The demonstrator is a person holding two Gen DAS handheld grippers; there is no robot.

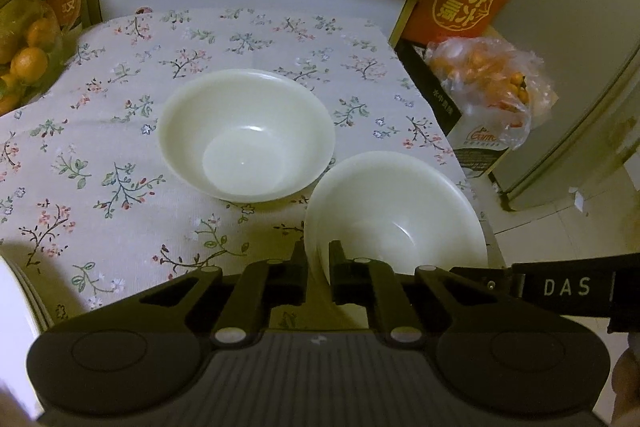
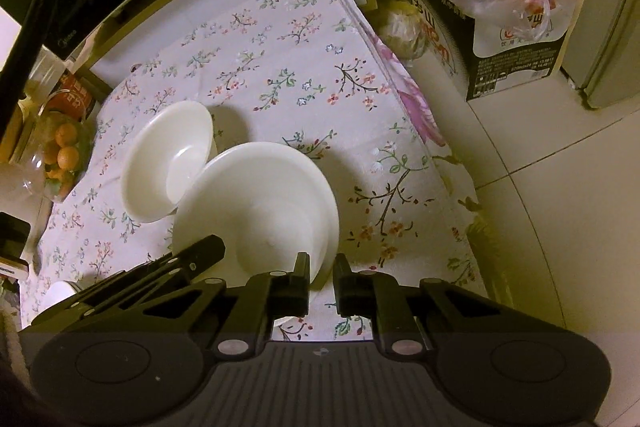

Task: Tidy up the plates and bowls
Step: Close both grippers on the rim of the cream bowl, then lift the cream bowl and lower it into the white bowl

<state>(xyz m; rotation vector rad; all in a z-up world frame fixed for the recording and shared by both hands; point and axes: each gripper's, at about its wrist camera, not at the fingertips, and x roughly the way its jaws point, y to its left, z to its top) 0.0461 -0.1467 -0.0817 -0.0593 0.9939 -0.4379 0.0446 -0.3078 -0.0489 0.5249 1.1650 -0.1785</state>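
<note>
two white bowls are sitting on the floral tablecloth: the left gripper is clenching the near bowl's rim, the right gripper likewise; the far bowl is lying free.

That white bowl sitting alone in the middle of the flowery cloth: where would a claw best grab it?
Pinch the far bowl at its near rim from above, one finger inside, one outside. It sits upright and open, and looks too wide to span. The left claw holds the near bowl the same way.
</note>
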